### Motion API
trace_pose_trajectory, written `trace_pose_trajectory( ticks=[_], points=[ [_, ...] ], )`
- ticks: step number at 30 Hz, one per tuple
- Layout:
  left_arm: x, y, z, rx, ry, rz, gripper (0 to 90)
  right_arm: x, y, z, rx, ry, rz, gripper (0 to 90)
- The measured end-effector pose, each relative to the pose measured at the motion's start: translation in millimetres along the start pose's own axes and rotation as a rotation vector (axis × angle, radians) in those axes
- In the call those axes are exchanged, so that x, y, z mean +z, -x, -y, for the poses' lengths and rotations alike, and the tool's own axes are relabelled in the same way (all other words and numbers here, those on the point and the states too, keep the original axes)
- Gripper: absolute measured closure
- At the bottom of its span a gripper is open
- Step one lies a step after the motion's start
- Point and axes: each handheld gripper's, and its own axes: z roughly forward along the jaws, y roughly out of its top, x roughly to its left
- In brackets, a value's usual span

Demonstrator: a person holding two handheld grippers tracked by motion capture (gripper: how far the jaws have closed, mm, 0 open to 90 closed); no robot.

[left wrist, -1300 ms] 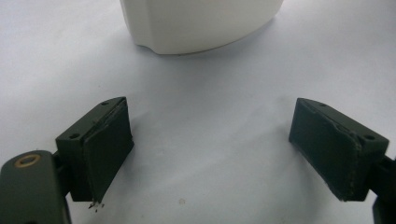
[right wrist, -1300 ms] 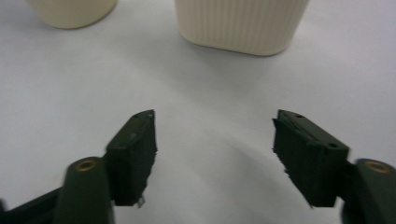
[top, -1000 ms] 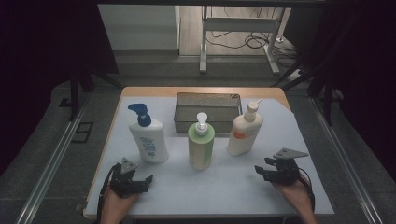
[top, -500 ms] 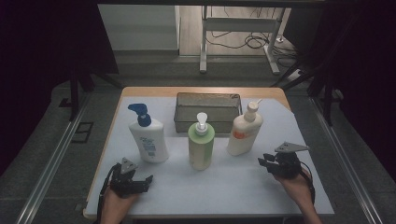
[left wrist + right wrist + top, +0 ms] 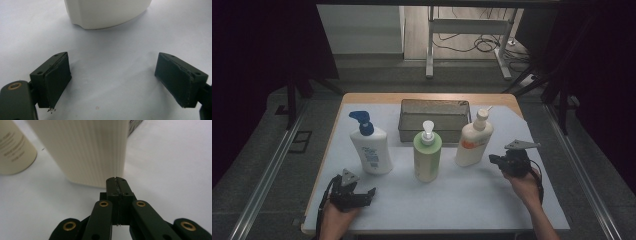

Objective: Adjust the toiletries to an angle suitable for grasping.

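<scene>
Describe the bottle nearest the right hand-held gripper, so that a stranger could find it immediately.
On the white table, three bottles stand in a row before a grey mesh metal basket. It is the rightmost one: a cream ribbed plastic bottle. Only it has an orange label and a cream pump.

basket (image 5: pixel 434 120): wire mesh (rear centre) | green bottle (image 5: pixel 427 157): upright, before basket | table (image 5: pixel 422 212): white-topped

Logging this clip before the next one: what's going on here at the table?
A person holds a gripper in each hand at a table with three pump bottles and a mesh basket behind them. The right gripper, jaws just closed on nothing, points at the base of the cream bottle. The left gripper rests open on the mat near the white bottle with the blue pump. The green bottle stands untouched.
</scene>
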Motion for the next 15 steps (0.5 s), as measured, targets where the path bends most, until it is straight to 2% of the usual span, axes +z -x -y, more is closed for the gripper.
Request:
trace_pose_trajectory(
  ticks=[1,8,9,15],
  points=[
    [0.0,-0.1,0.0,0.000,-0.001,0.000,12.7,2.3,6.0,-4.1,0.015,0.010,-0.001,89.6],
    [-0.1,-0.1,0.0,0.001,-0.002,0.001,12.7,10.0,17.5,-14.9,0.040,0.021,-0.004,89.6],
    [-0.1,-0.2,0.0,0.002,-0.001,0.000,12.7,12.8,21.2,-18.3,0.052,0.030,-0.015,89.6],
    [0.0,-0.1,0.1,0.000,-0.001,0.001,12.7,19.3,27.2,-26.9,0.070,0.034,-0.026,89.6]
  ],
)
